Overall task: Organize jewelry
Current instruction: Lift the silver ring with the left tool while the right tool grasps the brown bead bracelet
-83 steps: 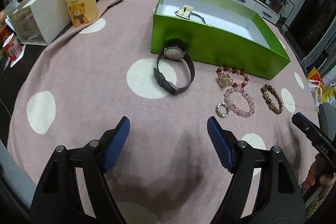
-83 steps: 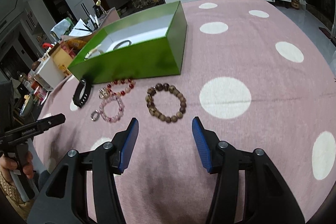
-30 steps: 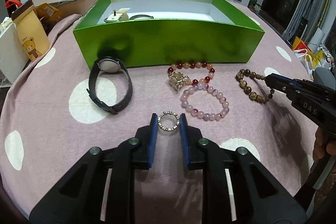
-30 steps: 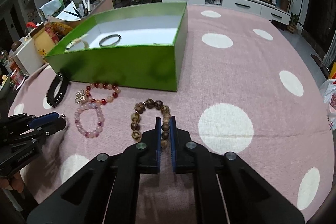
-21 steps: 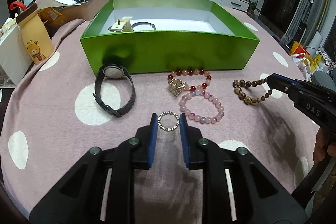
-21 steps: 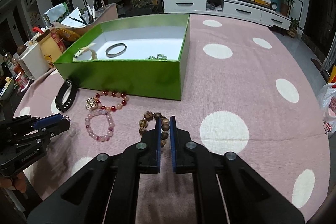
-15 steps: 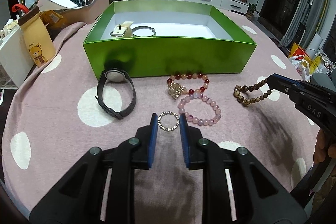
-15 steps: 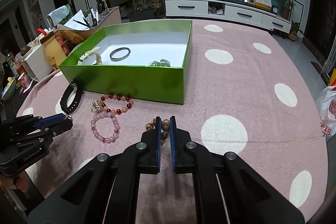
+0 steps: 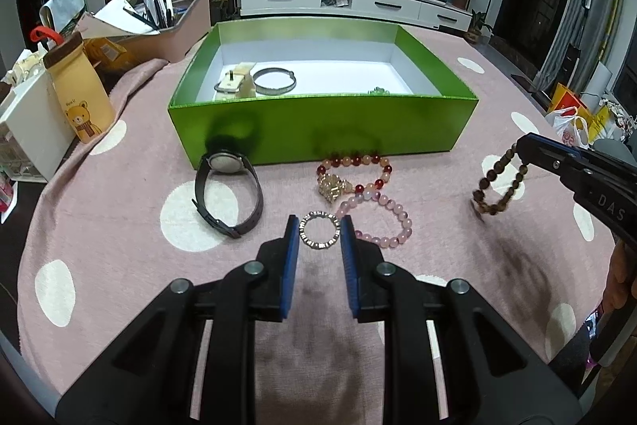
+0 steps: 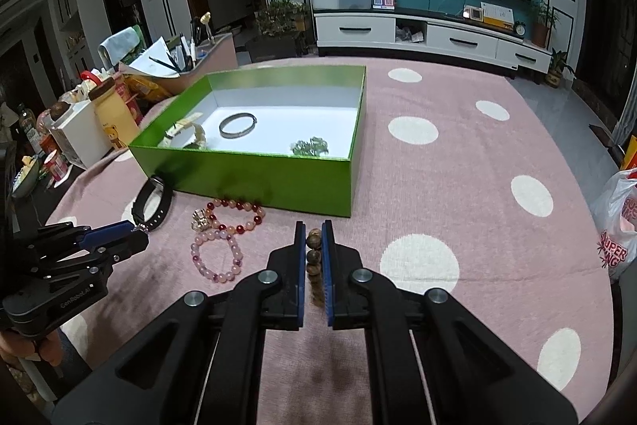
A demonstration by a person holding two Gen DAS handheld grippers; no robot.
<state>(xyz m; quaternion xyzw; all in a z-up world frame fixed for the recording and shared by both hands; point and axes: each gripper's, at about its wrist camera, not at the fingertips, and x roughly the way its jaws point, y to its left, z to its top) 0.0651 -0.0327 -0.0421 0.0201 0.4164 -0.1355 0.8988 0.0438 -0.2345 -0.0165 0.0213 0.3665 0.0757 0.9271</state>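
My left gripper [image 9: 319,226] is shut on a silver sparkly ring [image 9: 319,234] and holds it above the pink dotted cloth. My right gripper [image 10: 314,232] is shut on a brown bead bracelet [image 10: 313,259], which hangs in the air [image 9: 499,186]. A green box [image 9: 318,124] with a white floor holds a bangle [image 9: 274,81], a cream watch [image 9: 238,86] and a green piece [image 10: 310,147]. In front of the box lie a black watch [image 9: 227,194], a red bead bracelet with a gold charm [image 9: 352,176] and a pink bead bracelet [image 9: 378,222].
At the left stand a yellow bear bottle [image 9: 79,94], a white drawer unit [image 9: 28,134] and a tray of pens and papers [image 9: 159,26]. A plastic bag [image 10: 619,222] lies off the table's right edge.
Both grippers closed on their pieces, the left on the ring and the right on the brown bracelet, then lifted them off the cloth. The brown bracelet now hangs free.
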